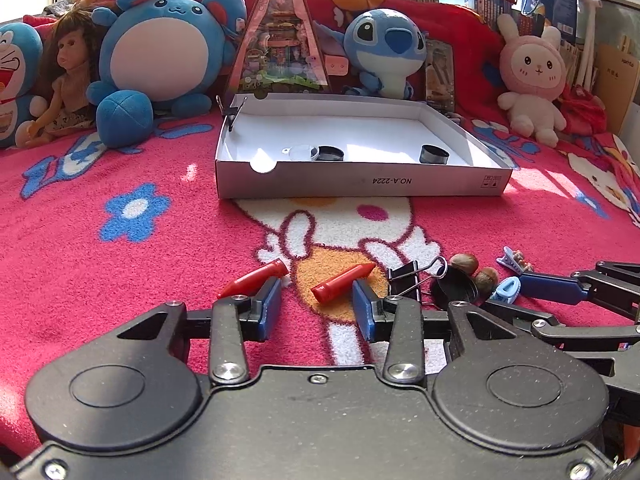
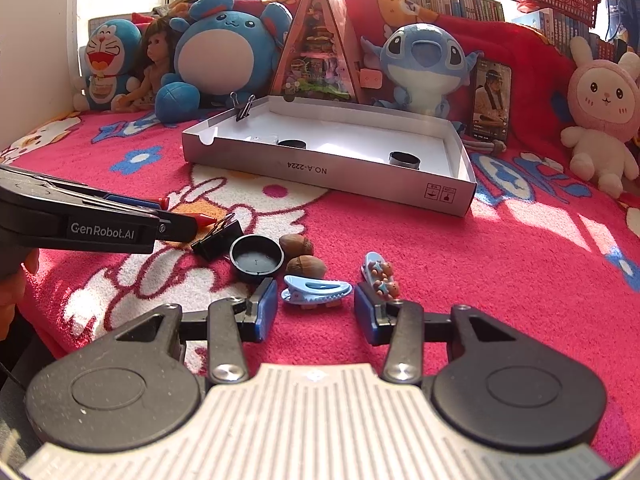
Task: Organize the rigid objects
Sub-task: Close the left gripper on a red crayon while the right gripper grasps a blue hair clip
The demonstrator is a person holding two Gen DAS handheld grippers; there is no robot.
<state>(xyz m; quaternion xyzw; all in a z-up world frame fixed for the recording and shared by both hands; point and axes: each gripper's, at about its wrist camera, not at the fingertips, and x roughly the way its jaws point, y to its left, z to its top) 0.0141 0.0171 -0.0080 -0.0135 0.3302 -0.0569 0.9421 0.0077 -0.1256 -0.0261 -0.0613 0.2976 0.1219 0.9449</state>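
Note:
My left gripper (image 1: 316,304) is open, low over the blanket, with a red crayon (image 1: 342,282) between its fingers and a second red crayon (image 1: 255,278) by its left finger. My right gripper (image 2: 316,308) is open around a light blue hair clip (image 2: 316,290); a second clip with small bears (image 2: 380,274) lies by its right finger. A black binder clip (image 1: 404,278), a black lid (image 2: 256,258) and two nuts (image 2: 296,245) lie between the grippers. A white box (image 1: 360,178) farther back holds two black caps (image 1: 434,154) and a clear lens (image 1: 302,152).
Plush toys (image 1: 168,48), a doll (image 1: 68,80), a triangular display case (image 1: 278,40) and a phone (image 2: 491,100) line the back of the pink blanket (image 1: 120,272). A binder clip (image 2: 245,108) grips the box's far left corner.

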